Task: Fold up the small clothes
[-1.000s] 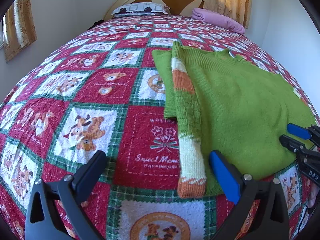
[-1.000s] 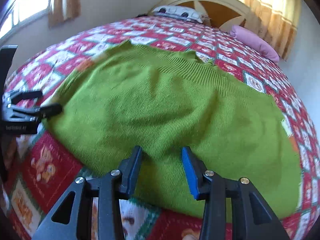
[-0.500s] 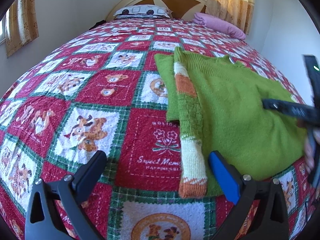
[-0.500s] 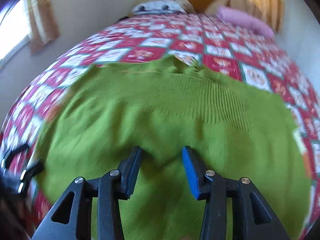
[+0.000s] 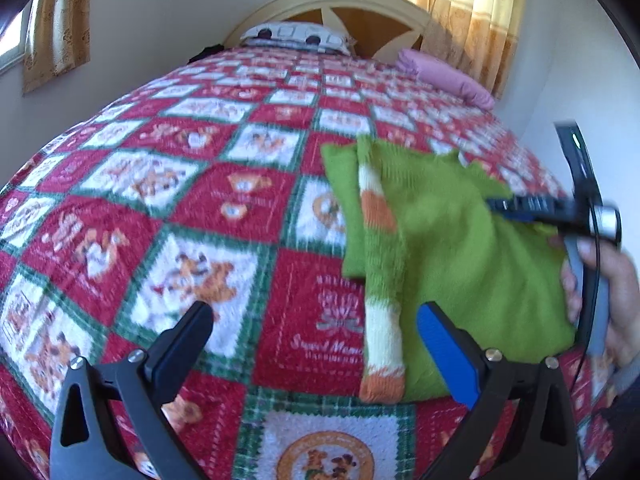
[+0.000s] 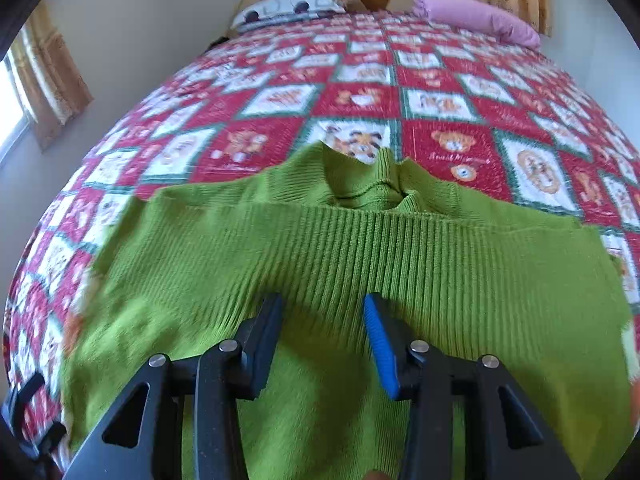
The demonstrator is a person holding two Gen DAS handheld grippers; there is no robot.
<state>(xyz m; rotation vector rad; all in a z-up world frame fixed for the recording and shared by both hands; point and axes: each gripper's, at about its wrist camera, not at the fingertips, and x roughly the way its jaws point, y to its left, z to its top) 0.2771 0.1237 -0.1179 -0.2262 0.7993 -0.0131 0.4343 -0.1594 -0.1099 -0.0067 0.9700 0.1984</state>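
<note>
Green sweater [image 6: 360, 264] lies on the patchwork quilt [image 5: 200, 208], one striped sleeve [image 5: 380, 280] folded over its left side. My left gripper [image 5: 316, 344] hangs wide open above the quilt, empty. My right gripper [image 6: 324, 332] is open over the ribbed hem; contact is unclear. Frames blurred.

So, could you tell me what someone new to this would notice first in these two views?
The bright green sweater stands out, lying on the red patchwork bedspread, its ribbed hem folded up toward the collar just ahead of the right gripper. Along its left edge lies a sleeve striped orange and white. The left gripper hangs wide open over the bedspread beside that sleeve.
</note>
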